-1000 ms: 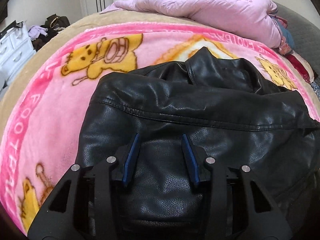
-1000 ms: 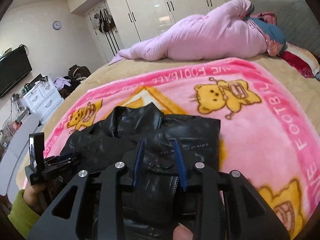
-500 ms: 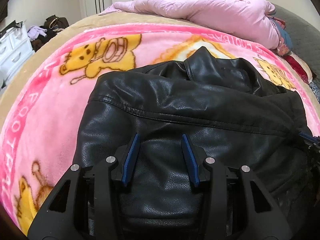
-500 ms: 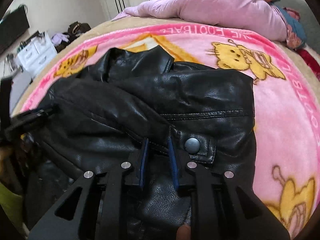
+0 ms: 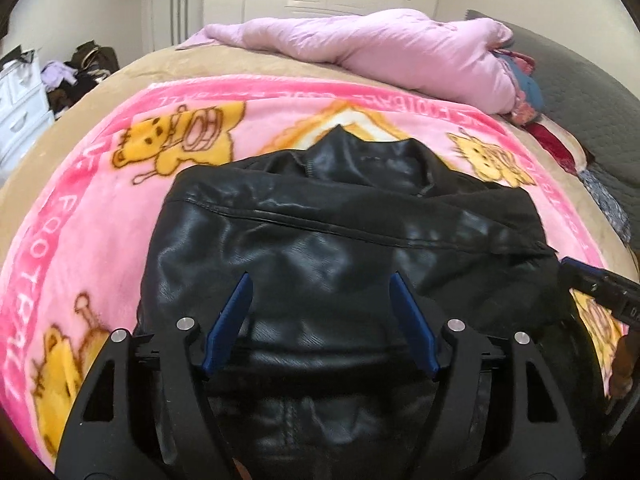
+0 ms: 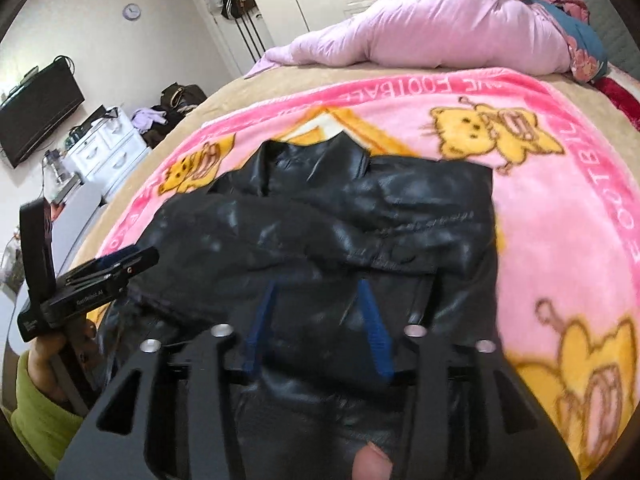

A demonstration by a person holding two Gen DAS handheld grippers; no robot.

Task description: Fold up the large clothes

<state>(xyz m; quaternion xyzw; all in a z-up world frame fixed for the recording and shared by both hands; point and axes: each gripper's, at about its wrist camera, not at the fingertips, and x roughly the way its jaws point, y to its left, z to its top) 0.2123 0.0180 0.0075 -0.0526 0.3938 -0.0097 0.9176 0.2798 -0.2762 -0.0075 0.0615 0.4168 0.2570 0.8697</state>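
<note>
Bed [image 5: 132, 76] with tan cover, pink cartoon blanket [image 5: 92, 216] spread on top, lilac duvet [image 5: 384, 48] bunched at far side. Black leather jacket [image 5: 304, 240] lies folded on the blanket, centre-near, collar pointing far. Left gripper [image 5: 320, 308] hovers over jacket's near part, pointing forward and level, released, blue pads wide apart, nothing between them. Right gripper [image 6: 320, 316] is over jacket's near right part, also released, frame blurred. Left gripper body seen at near left in right wrist view, held by hand [image 6: 44, 364] in green sleeve.
</note>
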